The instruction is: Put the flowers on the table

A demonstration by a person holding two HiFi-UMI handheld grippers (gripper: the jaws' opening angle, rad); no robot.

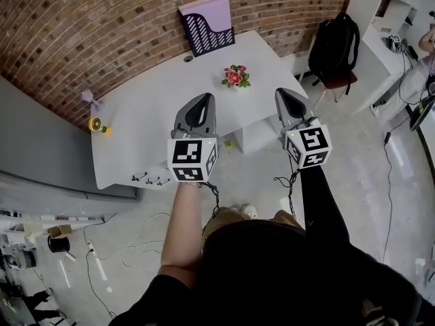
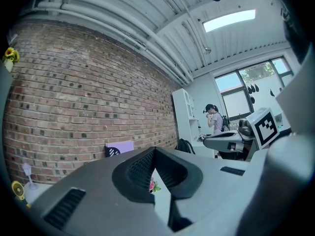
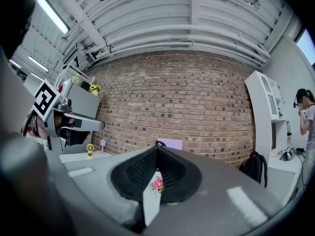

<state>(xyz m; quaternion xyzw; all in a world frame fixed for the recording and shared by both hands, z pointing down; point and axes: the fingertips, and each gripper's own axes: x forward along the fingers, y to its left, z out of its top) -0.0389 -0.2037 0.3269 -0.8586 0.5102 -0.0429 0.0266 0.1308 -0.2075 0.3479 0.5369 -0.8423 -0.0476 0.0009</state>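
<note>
My left gripper (image 1: pixel 203 98) and right gripper (image 1: pixel 285 94) point level at the white table (image 1: pixel 156 114), both with jaws closed together on nothing. The flowers (image 1: pixel 236 76) stand on the table toward its right end; I cannot make out their container.

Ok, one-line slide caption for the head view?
Shut and empty, the left gripper and right gripper hover short of the white table bearing the flowers.

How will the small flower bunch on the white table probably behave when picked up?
The flowers look small, with soft pink blooms and green leaves, so probably light and easily crushed by a firm squeeze. They sit on the table and the base cannot be made out, so a sideways push might tip them.
</note>
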